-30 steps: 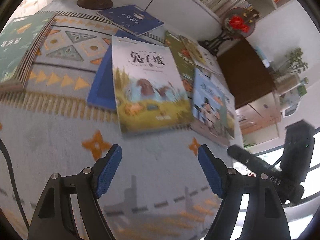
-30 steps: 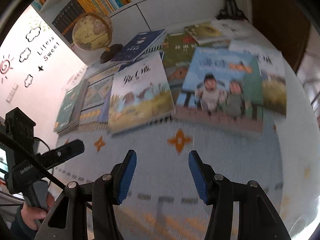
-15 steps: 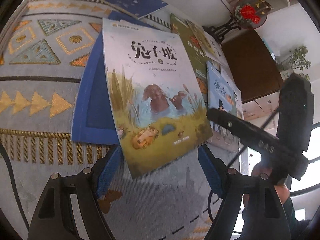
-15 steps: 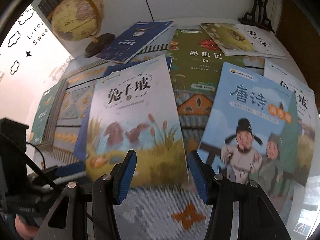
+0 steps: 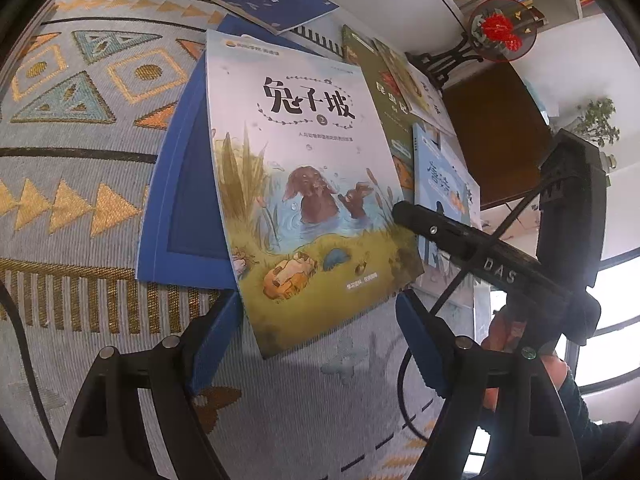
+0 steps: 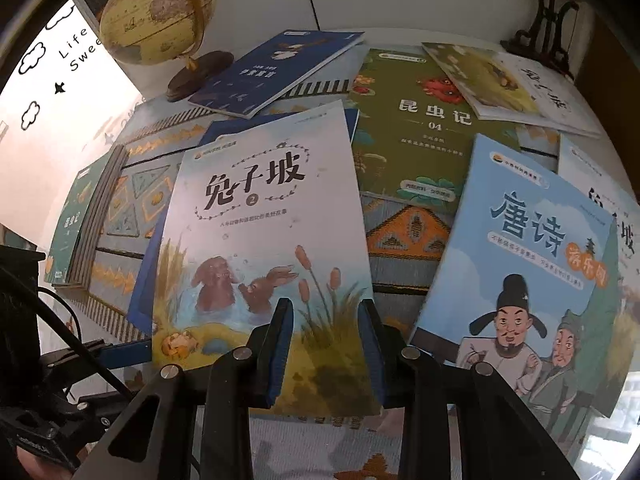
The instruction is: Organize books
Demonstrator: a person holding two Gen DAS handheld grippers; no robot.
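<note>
While our right tongs are closing over the lower edge of the rabbit book at the bottom centre of the right wrist frame, pads either side of it and not clearly pressing, our left tongs stand wide, holding nothing, at that book's near corner. The book lies mid-frame on a blue book on the patterned cloth. Farther up are a green book, a navy book and a globe, upper left.

Glossy paper rabbit book; woven cloth rug, seemingly rough
</note>
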